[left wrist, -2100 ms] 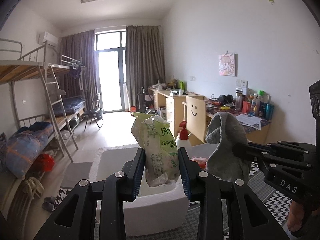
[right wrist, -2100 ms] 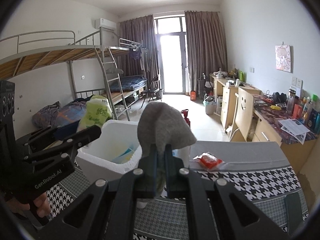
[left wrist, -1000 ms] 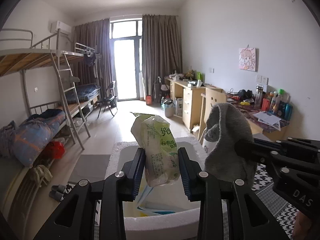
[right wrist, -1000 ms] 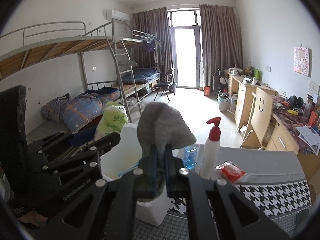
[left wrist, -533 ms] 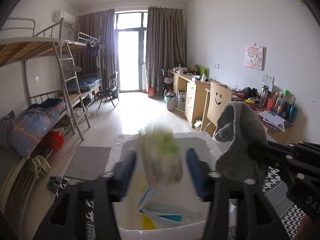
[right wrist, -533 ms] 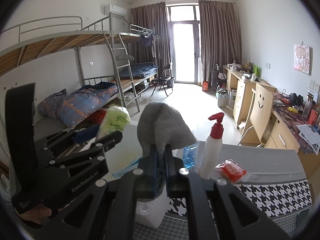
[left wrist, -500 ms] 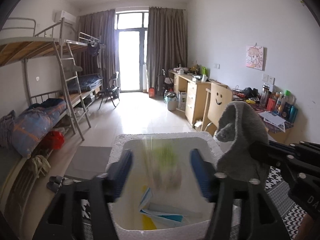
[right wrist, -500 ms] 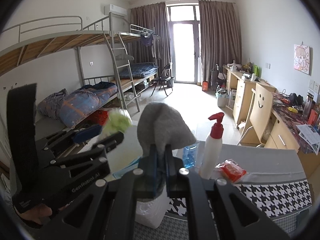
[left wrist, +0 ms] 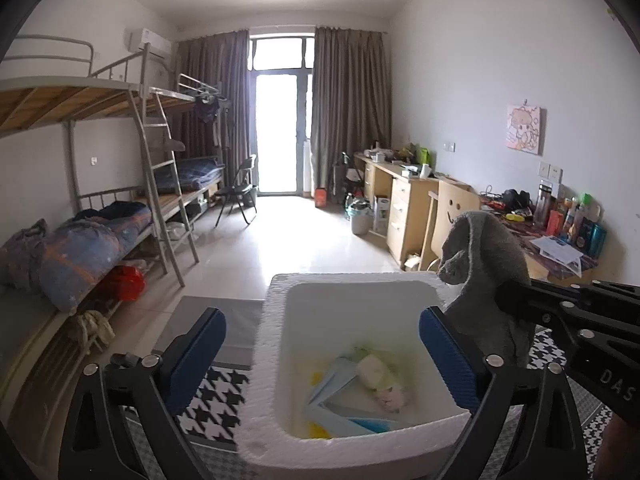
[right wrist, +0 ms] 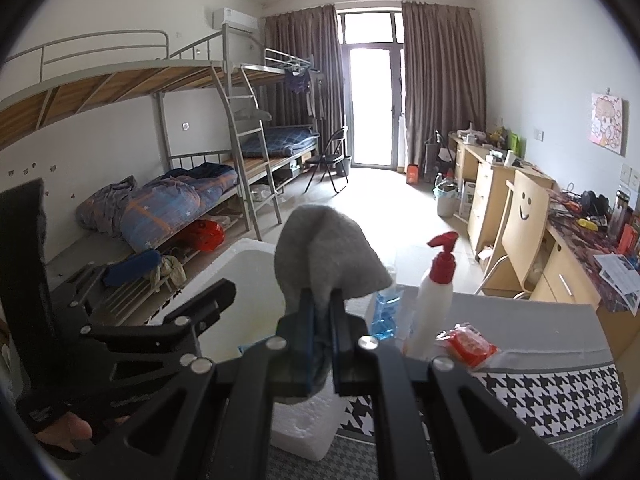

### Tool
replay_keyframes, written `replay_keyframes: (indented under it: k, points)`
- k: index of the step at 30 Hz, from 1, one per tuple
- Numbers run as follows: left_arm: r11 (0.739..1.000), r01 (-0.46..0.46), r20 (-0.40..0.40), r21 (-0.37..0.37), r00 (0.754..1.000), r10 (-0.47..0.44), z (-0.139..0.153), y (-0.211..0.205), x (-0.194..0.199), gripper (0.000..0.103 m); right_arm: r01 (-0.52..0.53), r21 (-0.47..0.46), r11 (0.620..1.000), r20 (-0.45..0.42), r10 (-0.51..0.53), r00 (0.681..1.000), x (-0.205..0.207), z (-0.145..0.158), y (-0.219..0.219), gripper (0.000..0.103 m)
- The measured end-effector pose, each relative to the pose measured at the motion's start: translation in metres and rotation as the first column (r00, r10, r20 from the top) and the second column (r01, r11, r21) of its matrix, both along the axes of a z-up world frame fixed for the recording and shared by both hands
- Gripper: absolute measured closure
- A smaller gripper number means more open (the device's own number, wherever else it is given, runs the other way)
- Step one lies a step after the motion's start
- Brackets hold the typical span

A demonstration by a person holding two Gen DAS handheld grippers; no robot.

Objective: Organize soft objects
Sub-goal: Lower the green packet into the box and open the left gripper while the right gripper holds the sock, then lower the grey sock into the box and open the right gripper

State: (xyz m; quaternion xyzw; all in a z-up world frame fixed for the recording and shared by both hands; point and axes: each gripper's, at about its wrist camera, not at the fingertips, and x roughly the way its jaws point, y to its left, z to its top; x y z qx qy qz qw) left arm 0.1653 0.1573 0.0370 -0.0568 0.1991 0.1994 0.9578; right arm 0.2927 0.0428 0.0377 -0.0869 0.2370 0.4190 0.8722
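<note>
Table with a houndstooth cloth

On the table (right wrist: 560,396) stand a white foam box (left wrist: 272,360), a white spray bottle with a red pump (right wrist: 434,304) and a blue bottle (right wrist: 385,322); a red packet (right wrist: 470,344) lies beside them.

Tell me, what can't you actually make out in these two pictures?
- Foam box contents: right wrist view, hidden behind the left gripper and gray sock.
- Sock's lower end: pinched inside the right gripper.
- Blue bottle: mostly hidden by the sock.
- Desk clutter: too small.
</note>
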Motion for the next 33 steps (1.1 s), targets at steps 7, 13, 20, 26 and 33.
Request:
replay_keyframes:
  k: [7,13,20,26,33]
  points:
    - [0.999,-0.042,0.024,0.005,0.999,0.042,0.001,0.007,-0.016,0.001,-0.028,-0.014,1.0,-0.007,0.028,1.0,-0.001,-0.003,0.015,0.094]
    - [0.998,-0.058,0.032,0.015,0.998,0.058,0.001,0.01,-0.026,0.001,-0.032,-0.031,0.999,-0.019,0.031,0.999,0.001,-0.008,0.023,0.094]
    - [0.997,-0.076,0.045,0.026,0.996,0.075,0.001,0.015,-0.035,0.001,-0.034,-0.046,0.998,-0.026,0.033,0.999,0.001,-0.012,0.028,0.094]
    - [0.996,-0.087,0.048,0.023,0.995,0.085,0.0,0.019,-0.042,0.001,-0.03,-0.069,0.997,-0.042,0.027,0.999,0.005,-0.015,0.034,0.093]
    - [0.996,-0.091,0.052,0.022,0.995,0.09,0.0,0.022,-0.047,0.001,-0.011,-0.079,0.997,-0.079,0.005,0.997,0.007,-0.019,0.034,0.049]
